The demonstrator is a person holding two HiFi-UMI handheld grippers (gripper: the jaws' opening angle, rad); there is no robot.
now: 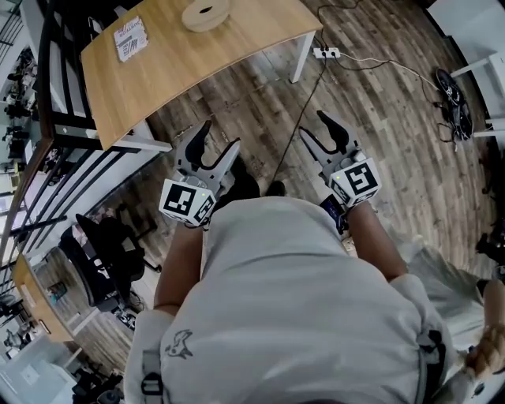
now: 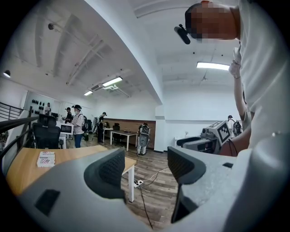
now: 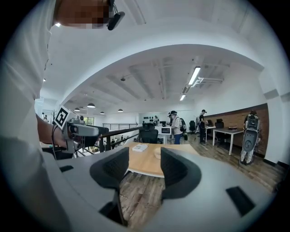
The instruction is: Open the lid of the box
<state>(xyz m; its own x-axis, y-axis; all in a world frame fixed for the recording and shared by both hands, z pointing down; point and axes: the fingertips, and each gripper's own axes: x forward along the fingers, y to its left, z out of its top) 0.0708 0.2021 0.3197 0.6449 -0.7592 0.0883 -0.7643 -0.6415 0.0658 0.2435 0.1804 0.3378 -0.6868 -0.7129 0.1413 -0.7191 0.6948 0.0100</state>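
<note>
Head view
Left gripper (image 1: 221,136): just left of centre, held over the wood floor (image 1: 379,118). Its jaws point toward 1 o'clock, stand well apart and hold nothing.
Right gripper (image 1: 314,125): just right of centre, jaws pointing toward 11 o'clock. They are spread wide with nothing in them.
Table (image 1: 181,71): light wood, at 11 o'clock, well apart from both grippers.
Round box (image 1: 205,14): pale and flat, on the far part of the table at 12 o'clock, lid on, not touched by either gripper.
Booklet (image 1: 130,38): lies on the table at 9 o'clock of the round box, apart from it.
Power strip (image 1: 326,53): on the floor at 1 o'clock, beside the table leg.

Left gripper view
Jaws: apart, gap bare; only the floor, a cable and the table's corner show through it.
Booklet: on the tabletop at 9 o'clock.
Right gripper: at 3 o'clock, level with the jaws.
People: standing far back at 9 to 10 o'clock.

Right gripper view
Jaws: wide apart, gripping nothing; the table fills the gap.
Round box: on the tabletop at 12 o'clock of the gap, its lower part behind the right-hand jaw.
Booklet: at 9 o'clock of the round box.
Left gripper: at 9 o'clock.
</note>
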